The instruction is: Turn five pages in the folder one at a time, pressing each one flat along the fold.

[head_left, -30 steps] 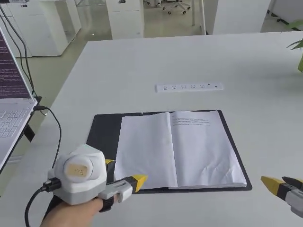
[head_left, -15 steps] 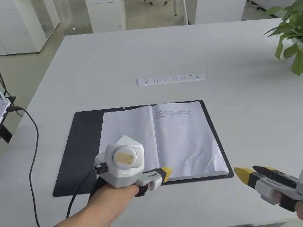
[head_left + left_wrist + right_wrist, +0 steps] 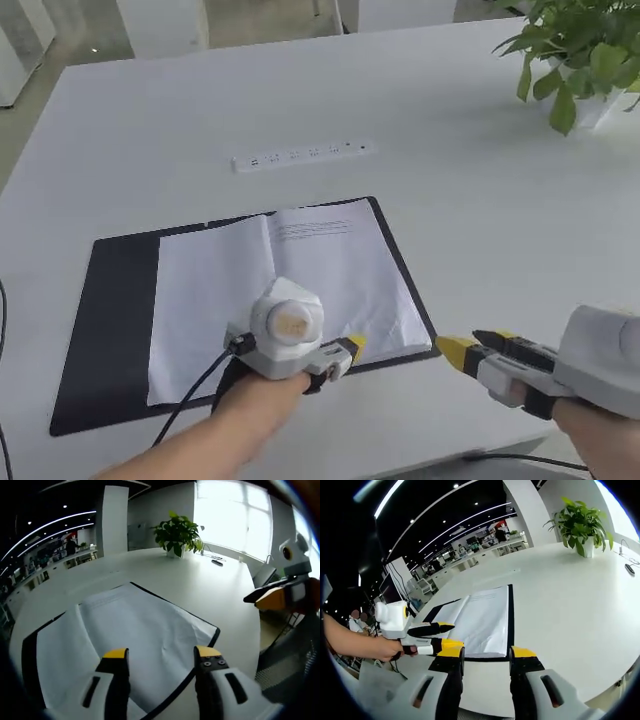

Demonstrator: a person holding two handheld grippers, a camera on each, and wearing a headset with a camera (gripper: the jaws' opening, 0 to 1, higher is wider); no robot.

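Matte black folder (image 3: 105, 330) lies open flat on a smooth white table (image 3: 480, 180), with slightly rumpled white pages (image 3: 300, 260) and a slim power strip (image 3: 303, 154) beyond it. The left gripper (image 3: 350, 348) is over the right-hand page's near edge, yellow-tipped jaws spread wide and empty. The right gripper (image 3: 470, 345) is just off the folder's near right corner, jaws parted, gripping nothing. There's a leafy potted plant (image 3: 570, 45) far right, in a bright open-plan office.
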